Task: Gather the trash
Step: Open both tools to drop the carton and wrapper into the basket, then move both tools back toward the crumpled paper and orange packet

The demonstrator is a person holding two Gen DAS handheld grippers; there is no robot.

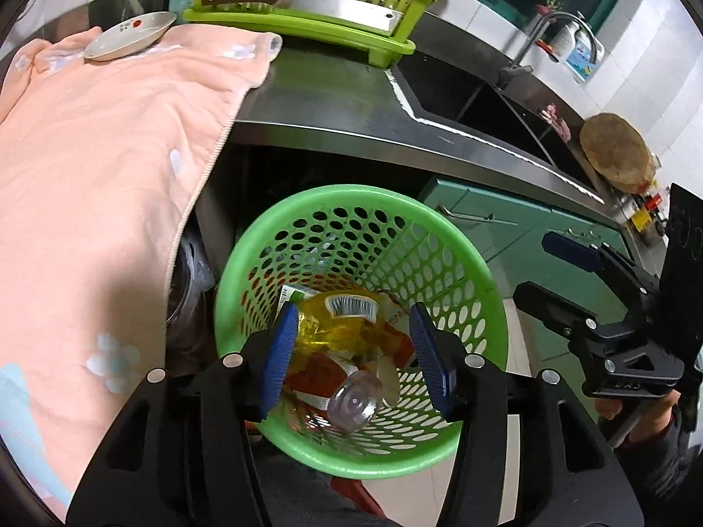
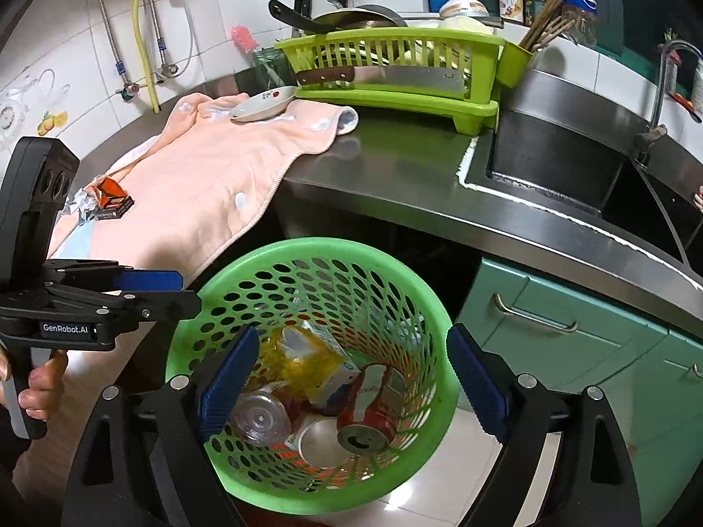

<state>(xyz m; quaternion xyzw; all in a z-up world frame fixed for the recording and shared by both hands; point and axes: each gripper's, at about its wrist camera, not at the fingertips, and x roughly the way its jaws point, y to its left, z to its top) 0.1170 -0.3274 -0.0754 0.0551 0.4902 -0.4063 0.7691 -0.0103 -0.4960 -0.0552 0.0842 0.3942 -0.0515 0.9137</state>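
While both grippers hang over the green waste basket (image 2: 307, 259), neither one holds anything. The left gripper (image 1: 353, 353) has its blue pads apart w/ only basket contents seen between them; the right gripper (image 2: 351, 377) is spread wide the same way, nothing between its pads.

The basket stands on the floor in front of the steel counter (image 2: 395, 167), just beside the green cabinet (image 2: 549, 338). Inside it lie a yellow crumpled wrapper (image 2: 303, 360), a red can (image 2: 369, 408), a clear plastic bottle (image 2: 261, 415), a white cup (image 2: 323, 441) and a small carton (image 1: 294, 296), all touching each other at the bottom.

On the counter a pink towel (image 2: 219, 175) hangs over the edge. On the towel, well apart from the basket, sit an orange-black small box (image 2: 110, 200) & crumpled foil (image 2: 83, 204) just beside it. A white dish (image 2: 263, 103) rests at the towel's far end, near the lime dish rack (image 2: 395, 70), which has a cleaver (image 2: 386, 77) on its front. The sink (image 2: 571, 171) is to the right of the rack.
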